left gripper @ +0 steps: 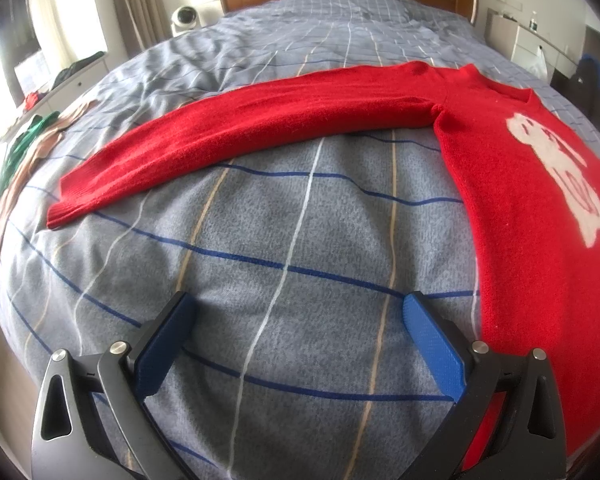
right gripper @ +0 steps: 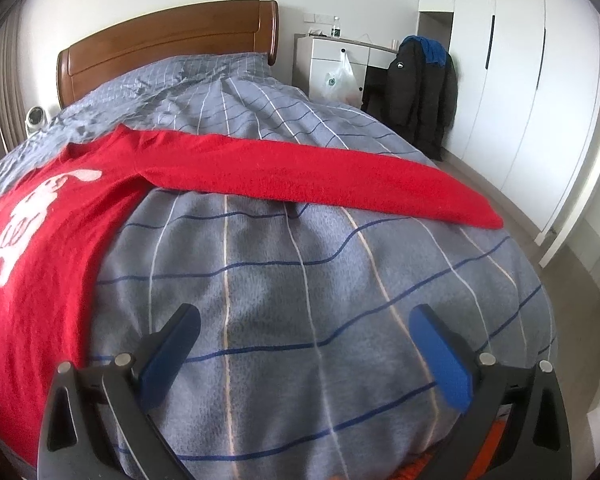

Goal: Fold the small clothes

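A red knit sweater (left gripper: 512, 184) with a white motif lies flat, front up, on the bed. In the left wrist view its left sleeve (left gripper: 228, 140) stretches out to the left. My left gripper (left gripper: 300, 312) is open and empty above the bedspread, below that sleeve, with the sweater's side hem beside its right finger. In the right wrist view the sweater body (right gripper: 48, 236) is at the left and its other sleeve (right gripper: 320, 176) stretches right to the bed's edge. My right gripper (right gripper: 306, 322) is open and empty over the bedspread below that sleeve.
The bed has a grey-blue checked bedspread (left gripper: 300, 248) and a wooden headboard (right gripper: 172, 48). Green and tan clothes (left gripper: 24, 152) lie at the bed's left edge. A white cabinet (right gripper: 332, 60), a dark jacket (right gripper: 420, 88) and wardrobes (right gripper: 520, 80) stand right of the bed.
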Demonstrator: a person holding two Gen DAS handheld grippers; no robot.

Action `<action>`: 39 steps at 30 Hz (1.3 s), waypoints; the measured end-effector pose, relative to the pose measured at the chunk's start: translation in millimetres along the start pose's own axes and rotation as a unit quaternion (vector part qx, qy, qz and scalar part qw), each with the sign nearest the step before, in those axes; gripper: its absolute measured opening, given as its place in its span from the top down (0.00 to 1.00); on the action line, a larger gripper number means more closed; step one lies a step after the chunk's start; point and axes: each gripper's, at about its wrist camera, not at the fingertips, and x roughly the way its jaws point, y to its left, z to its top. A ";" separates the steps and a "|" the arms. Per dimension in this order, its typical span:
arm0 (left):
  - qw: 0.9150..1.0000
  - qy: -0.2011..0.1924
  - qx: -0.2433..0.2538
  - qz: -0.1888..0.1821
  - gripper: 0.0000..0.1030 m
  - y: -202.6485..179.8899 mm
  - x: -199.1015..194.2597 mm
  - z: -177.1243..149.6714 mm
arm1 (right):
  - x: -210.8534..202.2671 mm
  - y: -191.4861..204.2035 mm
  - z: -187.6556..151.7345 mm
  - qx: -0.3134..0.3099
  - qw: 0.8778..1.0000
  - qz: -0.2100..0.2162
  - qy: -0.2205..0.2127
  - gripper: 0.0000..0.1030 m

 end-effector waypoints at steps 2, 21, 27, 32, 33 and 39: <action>1.000 0.000 0.000 0.000 0.00 -0.7 -0.4 -0.5 | 0.4 1.3 -0.1 -0.004 1.000 -0.003 0.001 0.01; 1.000 -0.001 0.000 0.000 0.00 -1.1 -0.3 -0.9 | 2.3 3.9 -2.4 -0.013 1.000 -0.018 0.011 0.01; 1.000 -0.001 0.001 0.000 0.00 -1.3 -0.2 -1.0 | -5.8 -21.2 11.0 0.054 0.996 0.073 0.016 0.01; 1.000 0.000 0.000 0.000 0.00 -2.0 -0.3 -1.0 | -6.7 -108.4 37.8 0.222 0.955 0.195 -0.002 0.01; 1.000 -0.001 0.000 0.000 0.01 -2.1 -0.4 -1.1 | -1.1 -126.9 38.0 0.259 0.945 0.200 0.002 0.01; 1.000 -0.002 0.000 0.000 0.00 -1.6 -0.3 -1.1 | 60.4 -208.5 13.8 0.480 0.832 0.273 0.052 0.10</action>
